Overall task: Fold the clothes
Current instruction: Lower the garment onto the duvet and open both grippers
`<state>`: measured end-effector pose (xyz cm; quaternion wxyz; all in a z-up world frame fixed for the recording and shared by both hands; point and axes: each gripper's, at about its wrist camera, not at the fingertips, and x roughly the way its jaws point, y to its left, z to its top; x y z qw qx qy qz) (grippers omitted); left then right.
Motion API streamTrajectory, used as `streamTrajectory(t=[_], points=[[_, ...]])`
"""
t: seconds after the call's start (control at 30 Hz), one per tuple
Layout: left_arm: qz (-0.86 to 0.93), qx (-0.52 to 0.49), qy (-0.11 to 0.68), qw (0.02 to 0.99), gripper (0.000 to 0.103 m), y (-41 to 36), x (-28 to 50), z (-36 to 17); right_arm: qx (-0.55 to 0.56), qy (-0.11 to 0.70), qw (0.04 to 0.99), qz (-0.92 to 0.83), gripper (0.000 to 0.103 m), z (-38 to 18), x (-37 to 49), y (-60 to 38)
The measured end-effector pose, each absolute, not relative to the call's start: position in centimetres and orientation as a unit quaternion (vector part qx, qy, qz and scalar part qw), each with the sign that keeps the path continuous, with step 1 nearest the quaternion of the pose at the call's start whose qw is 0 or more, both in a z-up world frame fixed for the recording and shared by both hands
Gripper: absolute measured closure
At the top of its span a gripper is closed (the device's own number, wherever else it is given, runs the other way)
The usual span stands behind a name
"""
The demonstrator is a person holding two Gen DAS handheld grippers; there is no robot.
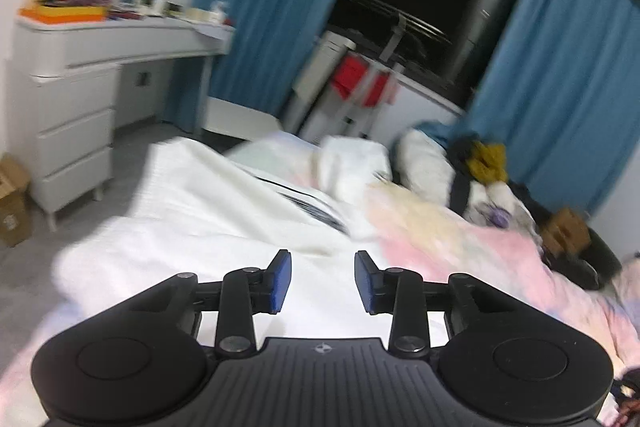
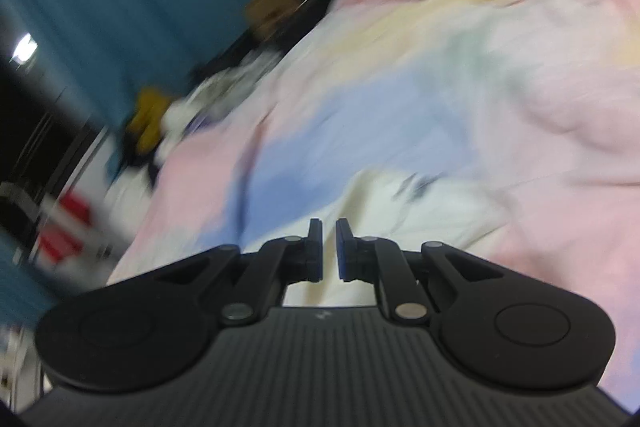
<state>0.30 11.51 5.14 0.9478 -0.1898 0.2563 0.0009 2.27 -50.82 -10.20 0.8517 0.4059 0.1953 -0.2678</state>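
Note:
A white garment (image 1: 192, 203) with a dark print lies spread on a bed with a pastel pink, yellow and blue cover (image 1: 460, 239). My left gripper (image 1: 323, 281) hangs above the garment's near part, open, with nothing between its blue pads. The right wrist view is tilted and blurred. There my right gripper (image 2: 329, 251) is shut down to a thin slit, over a cream-white fold of cloth (image 2: 400, 211) on the cover (image 2: 440, 87). I see nothing pinched between its pads.
A white dresser (image 1: 76, 115) with clutter on top stands at left, with a cardboard box (image 1: 12, 203) on the floor. Blue curtains (image 1: 272, 7) frame a dark window. A rack with red items (image 1: 360, 83) stands behind the bed. Piled clothes (image 1: 460, 163) lie at its far side.

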Motion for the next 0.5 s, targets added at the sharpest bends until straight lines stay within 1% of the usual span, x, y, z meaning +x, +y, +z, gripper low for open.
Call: streamTrajectory(t=[0.17,0.33,0.37,0.4,0.43,0.47,0.5], points=[[-0.05,-0.153,0.269,0.949,0.064,5.0,4.0,2.3,0.418,0.213,0.862,-0.192,0.093,-10.9,4.6,-50.6],[-0.082,-0.126,0.276,0.949,0.062,1.2,5.6,-1.3,0.372,0.239,0.88,-0.175,0.092,-10.9,6.8,-49.9],[-0.085,-0.123,0.277,0.949,0.061,0.8,5.7,-2.2,0.371,0.245,0.88,-0.168,0.089,-11.1,7.3,-49.9],[-0.088,-0.122,0.284,0.947,0.061,1.0,5.7,-2.9,0.371,0.25,0.88,-0.161,0.084,-11.2,7.7,-50.0],[-0.086,-0.123,0.292,0.945,0.061,1.1,5.7,-3.5,0.369,0.253,0.881,-0.158,0.068,-11.4,8.1,-50.0],[-0.085,-0.124,0.299,0.942,0.061,1.2,5.8,-4.0,0.364,0.252,0.882,-0.159,0.048,-11.5,8.4,-50.0],[-0.081,-0.128,0.302,0.941,0.061,1.4,5.7,-4.4,0.36,0.25,0.884,-0.161,0.039,-11.5,8.5,-50.0]])
